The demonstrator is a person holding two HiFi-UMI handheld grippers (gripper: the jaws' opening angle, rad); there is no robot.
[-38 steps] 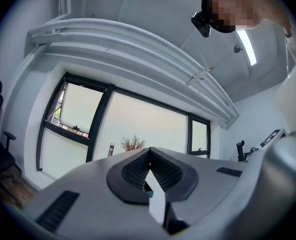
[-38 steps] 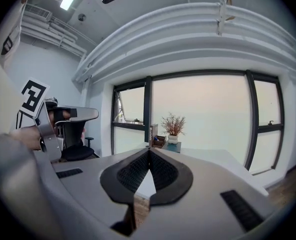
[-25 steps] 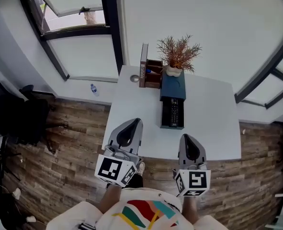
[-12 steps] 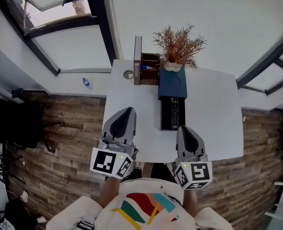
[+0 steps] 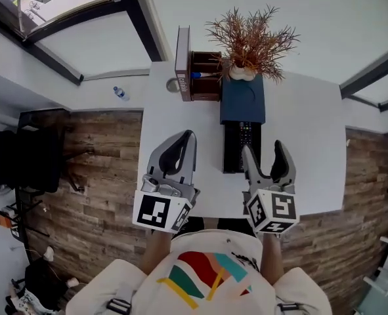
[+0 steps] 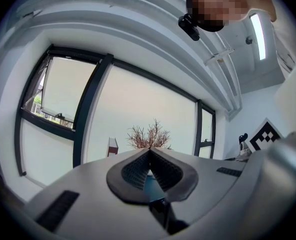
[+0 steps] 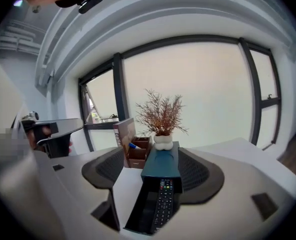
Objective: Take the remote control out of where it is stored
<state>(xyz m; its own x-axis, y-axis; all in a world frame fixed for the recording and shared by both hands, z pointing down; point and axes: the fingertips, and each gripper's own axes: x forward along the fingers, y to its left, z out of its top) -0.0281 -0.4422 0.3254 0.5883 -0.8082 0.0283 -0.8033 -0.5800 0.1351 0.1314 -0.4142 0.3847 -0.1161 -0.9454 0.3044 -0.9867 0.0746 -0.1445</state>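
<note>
Left tongs (image 5: 184, 136): shut, empty. Right tongs (image 5: 264, 147): just opened wide, nothing between. Black remote control (image 5: 245, 135): inside open dark-teal drawer box (image 5: 242, 100), white tabletop (image 5: 305, 149).

The far end of the remote control (image 5: 245, 140) cannot be made out where it meets the mouth of the blue box (image 5: 242, 102). In the right gripper view, the body of the right gripper (image 5: 264, 153) cuts off its near end. The spine print on the book (image 5: 182, 61) is too small to read. The closed jaws of the left gripper (image 6: 149, 151) block most of the desk (image 5: 299, 143) in its view.
</note>
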